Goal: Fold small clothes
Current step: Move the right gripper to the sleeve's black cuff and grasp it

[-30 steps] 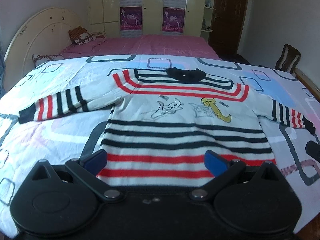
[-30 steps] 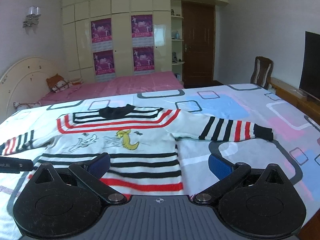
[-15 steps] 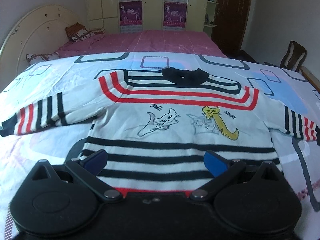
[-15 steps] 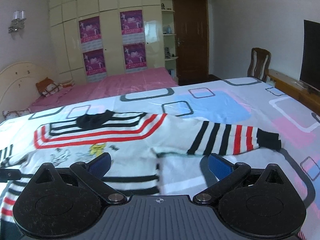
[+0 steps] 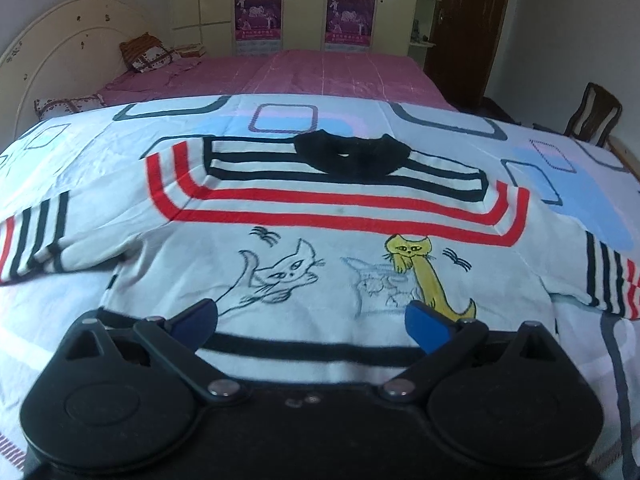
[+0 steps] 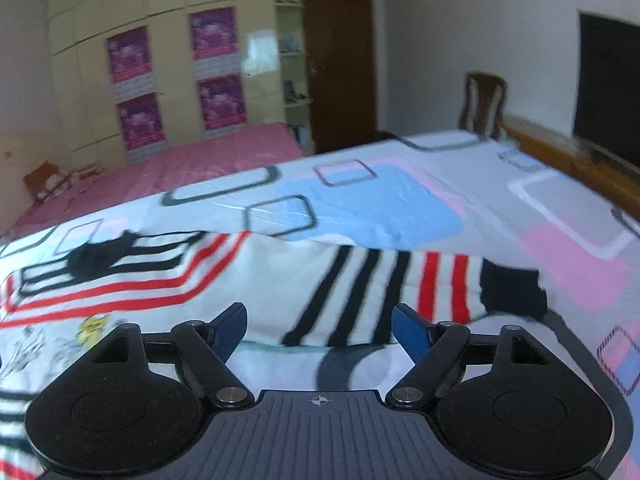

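A small white sweater (image 5: 320, 240) with red and black stripes, a black collar and cat drawings lies flat, front up, on the patterned bedspread (image 5: 280, 120). My left gripper (image 5: 312, 322) hovers open over its chest, blue pads apart, nothing between them. In the right wrist view the sweater's right sleeve (image 6: 384, 280) stretches out toward its black cuff (image 6: 512, 292). My right gripper (image 6: 318, 330) is over that sleeve near the striped part; its jaws are closing and the pads stand apart from the cloth.
Behind the bedspread lies a pink bed (image 5: 320, 72) with pillows (image 5: 148, 52) and a cream headboard (image 5: 60, 48). Wardrobes with purple posters (image 6: 216, 68), a dark door (image 6: 340, 60), a wooden chair (image 6: 484, 104) and a dark screen (image 6: 608, 88) line the room.
Both grippers moved forward and lower over the sweater. The left went from the hem to the chest; the right swung rightward onto the sleeve and its jaws narrowed.
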`<state>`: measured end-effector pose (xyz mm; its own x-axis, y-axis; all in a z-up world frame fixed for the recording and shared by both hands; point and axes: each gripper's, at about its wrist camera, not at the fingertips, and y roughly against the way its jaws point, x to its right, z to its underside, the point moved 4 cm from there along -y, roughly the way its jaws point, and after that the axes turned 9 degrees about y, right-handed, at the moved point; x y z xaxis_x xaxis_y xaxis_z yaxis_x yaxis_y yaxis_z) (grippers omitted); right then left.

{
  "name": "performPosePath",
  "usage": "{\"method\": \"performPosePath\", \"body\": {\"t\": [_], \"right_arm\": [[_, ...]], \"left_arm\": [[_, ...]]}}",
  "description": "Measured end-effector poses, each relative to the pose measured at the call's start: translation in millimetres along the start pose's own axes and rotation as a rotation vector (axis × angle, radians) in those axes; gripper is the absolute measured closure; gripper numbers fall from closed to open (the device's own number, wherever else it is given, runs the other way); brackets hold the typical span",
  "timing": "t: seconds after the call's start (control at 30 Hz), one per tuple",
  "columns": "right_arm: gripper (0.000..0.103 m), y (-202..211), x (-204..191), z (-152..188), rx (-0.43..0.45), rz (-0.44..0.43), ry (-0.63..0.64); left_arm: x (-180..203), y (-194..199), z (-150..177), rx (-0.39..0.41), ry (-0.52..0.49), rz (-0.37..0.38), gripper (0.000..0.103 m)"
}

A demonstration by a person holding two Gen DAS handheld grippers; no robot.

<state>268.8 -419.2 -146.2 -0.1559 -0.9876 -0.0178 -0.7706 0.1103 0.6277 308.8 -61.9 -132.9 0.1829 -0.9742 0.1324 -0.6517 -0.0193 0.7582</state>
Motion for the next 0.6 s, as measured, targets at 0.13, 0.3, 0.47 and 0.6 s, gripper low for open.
{"method": "performPosePath", "body": {"t": [0.13,0.3,0.47,0.6], "right_arm": [[0.024,-27,30,6,-0.042,0.051,-0.033],[0.025,-60,75,21,-0.123,0.113,-0.131],[0.041,-83,109,31,-0.168,0.125,-0.229],[0.05,-94,124,27,-0.139,0.148,-0.251]], "left_arm": [[15,-18,-3,-0.012,-0.033,-0.007,0.006],[27,-32,-4,-0.036,-0.056,0.003,0.009],[30,-43,-4,-0.049,-0.077,0.004,0.012],[28,-49,-5,-0.06,-0.08,-0.002,0.016]]}}
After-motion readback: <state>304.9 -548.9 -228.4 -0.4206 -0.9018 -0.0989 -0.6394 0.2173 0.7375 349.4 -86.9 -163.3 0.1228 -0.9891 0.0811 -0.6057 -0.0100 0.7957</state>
